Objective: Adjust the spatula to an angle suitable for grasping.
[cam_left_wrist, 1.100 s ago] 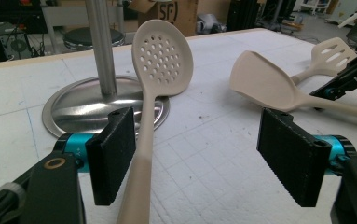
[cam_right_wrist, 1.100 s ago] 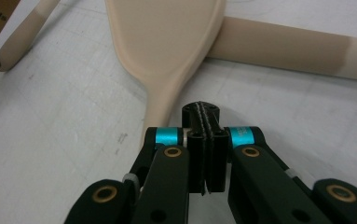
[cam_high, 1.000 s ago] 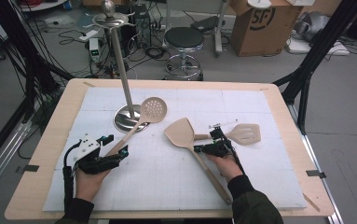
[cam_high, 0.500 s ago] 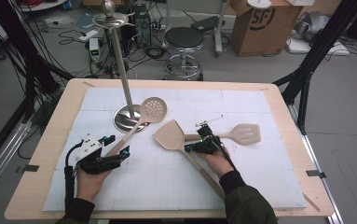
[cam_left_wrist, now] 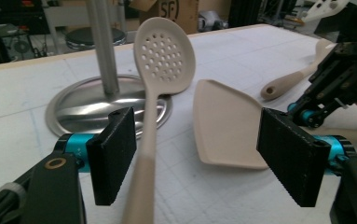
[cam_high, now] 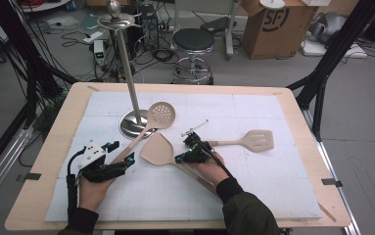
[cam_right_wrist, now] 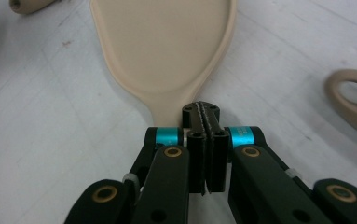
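A beige perforated skimmer [cam_high: 161, 115] leans on the metal stand's base [cam_high: 133, 127], its handle running down-left between the jaws of my left gripper [cam_high: 121, 152]. In the left gripper view that gripper [cam_left_wrist: 202, 158] stands open, and the skimmer's handle [cam_left_wrist: 144, 149] passes close beside the left pad without being pressed. A solid beige spatula [cam_high: 158, 149] lies flat on the white mat. My right gripper [cam_high: 179, 157] is shut, and its closed tips [cam_right_wrist: 206, 112] sit over the neck of the spatula [cam_right_wrist: 167, 51]. The spatula's handle runs under the hand.
A slotted beige spatula [cam_high: 259, 140] lies to the right of the right hand. The stand's tall pole [cam_high: 126, 73] rises at the back left. A white mat [cam_high: 273, 186] covers the wooden table [cam_high: 53, 147]. Stool, boxes and cables stand beyond the far edge.
My right gripper has slid left across the mat, and the solid spatula has moved with it, closer to the skimmer and the left gripper. The left hand has stayed put.
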Available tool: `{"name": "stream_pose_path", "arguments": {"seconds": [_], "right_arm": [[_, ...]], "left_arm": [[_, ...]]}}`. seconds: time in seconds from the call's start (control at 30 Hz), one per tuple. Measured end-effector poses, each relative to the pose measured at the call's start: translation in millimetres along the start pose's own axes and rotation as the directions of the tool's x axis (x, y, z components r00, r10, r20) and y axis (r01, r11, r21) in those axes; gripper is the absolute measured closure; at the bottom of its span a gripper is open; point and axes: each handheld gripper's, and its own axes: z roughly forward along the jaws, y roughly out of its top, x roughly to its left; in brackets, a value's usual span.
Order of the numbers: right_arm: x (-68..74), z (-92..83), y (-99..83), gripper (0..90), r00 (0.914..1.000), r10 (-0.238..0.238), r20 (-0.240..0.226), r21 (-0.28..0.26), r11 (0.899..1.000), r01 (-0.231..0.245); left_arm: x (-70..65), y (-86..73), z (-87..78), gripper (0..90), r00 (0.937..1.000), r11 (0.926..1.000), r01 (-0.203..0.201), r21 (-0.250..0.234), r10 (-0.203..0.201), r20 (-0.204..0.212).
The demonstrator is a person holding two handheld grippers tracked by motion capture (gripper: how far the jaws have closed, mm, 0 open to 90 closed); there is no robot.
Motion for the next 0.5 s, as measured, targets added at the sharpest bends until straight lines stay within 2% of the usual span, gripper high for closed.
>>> {"name": "stream_pose_path", "arguments": {"seconds": [0.1,0.17,0.33,0.4,0.43,0.5], "right_arm": [[4.7,2.5,0.0,89.9,0.9996,-0.02,-0.018,0.006,1.0,0.02],[10.2,5.2,-0.2,90.0,0.9977,-0.051,-0.045,0.017,0.999,0.052],[20.7,10.2,-0.8,89.9,0.9908,-0.11,-0.079,0.027,0.993,0.112],[25.1,11.6,-1.5,90.0,0.9858,-0.136,-0.099,0.036,0.989,0.14],[30.3,13.3,-2.4,90.0,0.9795,-0.163,-0.119,0.046,0.984,0.169],[32.8,14.1,-2.8,89.9,0.9766,-0.173,-0.127,0.049,0.982,0.181]], "left_arm": [[8.0,0.7,-5.6,29.0,0.9993,0.9993,0.031,-0.022,-0.031,-0.019],[11.5,0.8,-7.7,28.9,0.9986,0.9985,0.044,-0.033,-0.045,-0.027],[12.1,1.8,-8.9,29.0,0.9985,0.9991,0.028,-0.031,-0.029,-0.047],[12.4,2.5,-9.8,29.0,0.9985,0.9991,0.025,-0.034,-0.026,-0.048],[12.8,2.7,-10.4,28.9,0.9983,0.999,0.027,-0.035,-0.028,-0.05],[14.6,2.9,-11.4,28.9,0.998,0.9988,0.032,-0.038,-0.034,-0.053]]}}
